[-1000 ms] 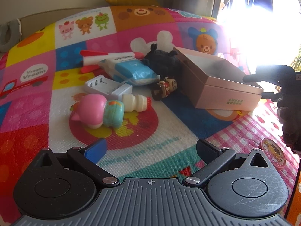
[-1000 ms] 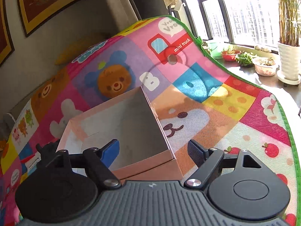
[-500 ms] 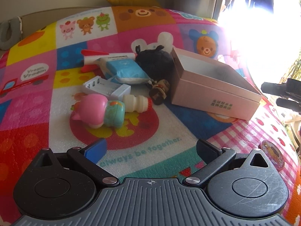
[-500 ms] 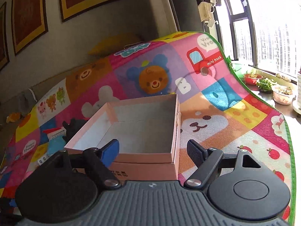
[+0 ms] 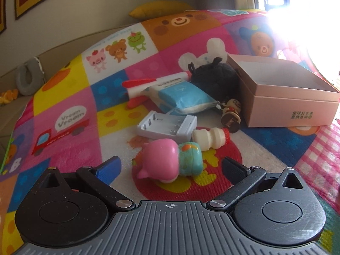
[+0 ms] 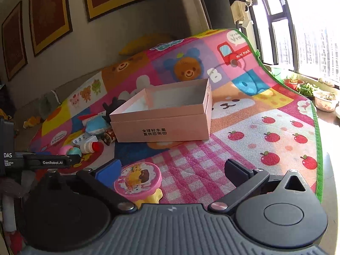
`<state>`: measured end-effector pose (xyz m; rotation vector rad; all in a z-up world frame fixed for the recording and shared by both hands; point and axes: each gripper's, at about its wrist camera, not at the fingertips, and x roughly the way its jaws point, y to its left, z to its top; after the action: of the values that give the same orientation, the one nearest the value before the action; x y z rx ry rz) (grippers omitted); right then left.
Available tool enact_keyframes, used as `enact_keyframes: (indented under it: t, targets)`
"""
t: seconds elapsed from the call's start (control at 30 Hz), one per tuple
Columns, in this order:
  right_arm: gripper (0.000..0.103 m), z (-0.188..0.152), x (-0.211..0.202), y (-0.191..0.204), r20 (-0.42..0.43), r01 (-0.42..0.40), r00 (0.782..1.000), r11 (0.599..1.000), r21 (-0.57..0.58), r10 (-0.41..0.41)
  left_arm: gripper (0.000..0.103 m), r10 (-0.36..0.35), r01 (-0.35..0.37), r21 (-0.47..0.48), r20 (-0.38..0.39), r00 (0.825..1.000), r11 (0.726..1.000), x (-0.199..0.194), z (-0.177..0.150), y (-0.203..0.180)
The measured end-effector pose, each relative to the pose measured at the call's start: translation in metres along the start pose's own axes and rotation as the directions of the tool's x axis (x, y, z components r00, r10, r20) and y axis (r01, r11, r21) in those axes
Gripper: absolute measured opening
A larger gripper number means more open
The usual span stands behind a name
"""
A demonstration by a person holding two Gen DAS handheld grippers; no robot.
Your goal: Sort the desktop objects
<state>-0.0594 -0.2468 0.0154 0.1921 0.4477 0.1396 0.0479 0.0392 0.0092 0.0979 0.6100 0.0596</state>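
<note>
Play mat (image 5: 70, 97) – pink box (image 6: 165, 116) w/ toys beside.

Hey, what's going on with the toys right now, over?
Left gripper open, pink pig toy lying between its fingers, ungripped. Right gripper open over pink round toy. Pink box empty. Nothing blocking, over.

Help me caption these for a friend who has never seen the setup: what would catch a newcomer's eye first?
Probably the bright cartoon play mat covering the whole surface, with an open, empty pink box sitting on it. Left of the box lies a huddle of small things, the pink-headed toy figure nearest the open left gripper. A round pink toy rests just in front of the open right gripper.
</note>
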Motion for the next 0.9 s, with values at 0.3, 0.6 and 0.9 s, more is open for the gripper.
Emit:
enact_keyframes:
  t: [0.3,0.6,0.9]
  targets:
    - [0.103,-0.004,0.002,0.012,0.004,0.012,1.000,0.998,-0.058,-0.012,0.075,-0.016,0.016,0.012,-0.014,1.000,1.000,0.002,-0.001,-0.003]
    - [0.103,-0.003,0.007,0.010,-0.017,0.017,1.000,0.999,-0.045,-0.018,0.076,-0.336,0.338,0.120,-0.039,0.941,0.933,-0.047,-0.019,-0.059]
    - [0.103,-0.002,0.009,0.009,-0.033,0.016,0.999,0.999,-0.042,-0.017,0.092,-0.396,0.402,0.211,-0.075,0.915,0.891,-0.063,-0.045,-0.092]
